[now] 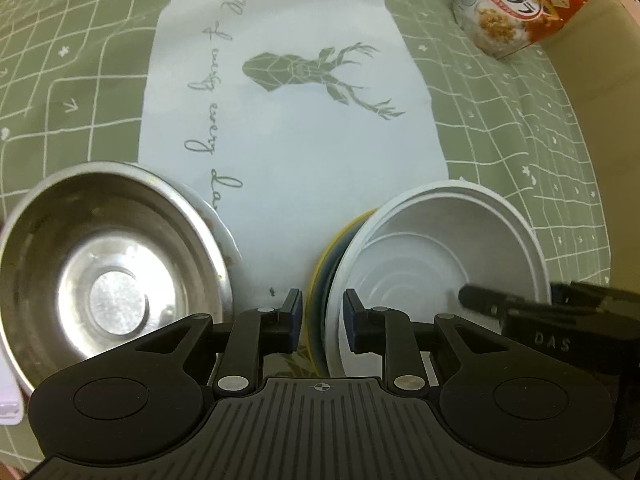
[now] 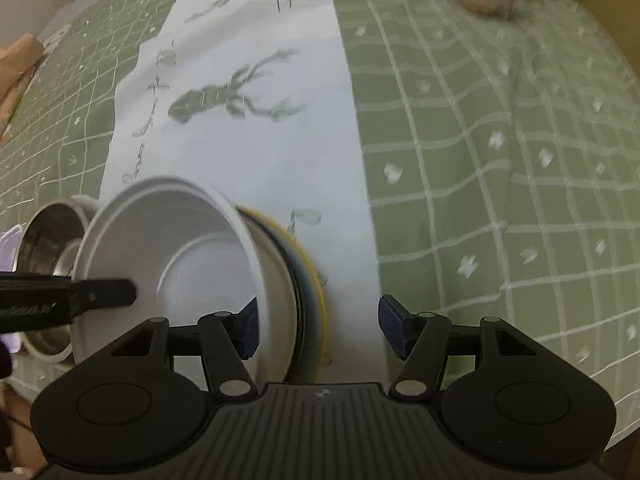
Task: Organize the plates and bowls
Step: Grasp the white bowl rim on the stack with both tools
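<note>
Steel bowl (image 1: 108,268): shiny, empty, at the left of the left wrist view, sitting inside a white bowl (image 1: 218,220) whose rim shows just past its far edge; both stand on the counter, near the left edge of the runner.
Lilac thing (image 1: 8,396): a pale piece at the far left edge of the left wrist view, beside the steel bowl; too little shows to say what it is.
Left tool (image 1: 322,316): points steeply down, jaws a little apart, blue pads on either side of the rim of the white tub; whether the pads press on the rim cannot be told.
Runner (image 1: 288,128): white cloth strip with grey deer prints and script, running away from the cameras down the middle of the counter.
Plates (image 1: 320,272): a yellow rim outermost and darker rims inside it, stacked on the runner under the white tub.
White tub (image 1: 436,256): wide, empty, nested on the plates and tilted; in the right wrist view it leans to the left.
Right tool (image 2: 318,326): jaws spread, with one pad inside the tub wall and the other well clear over the bare runner, so the tub wall and the plate rims lie between them; the outer pad touches nothing.
Counter (image 1: 520,128): covered by a green cloth with a white grid.
Cereal bag (image 1: 516,4): red and white, lying far off at the upper right, well apart from the dishes.
</note>
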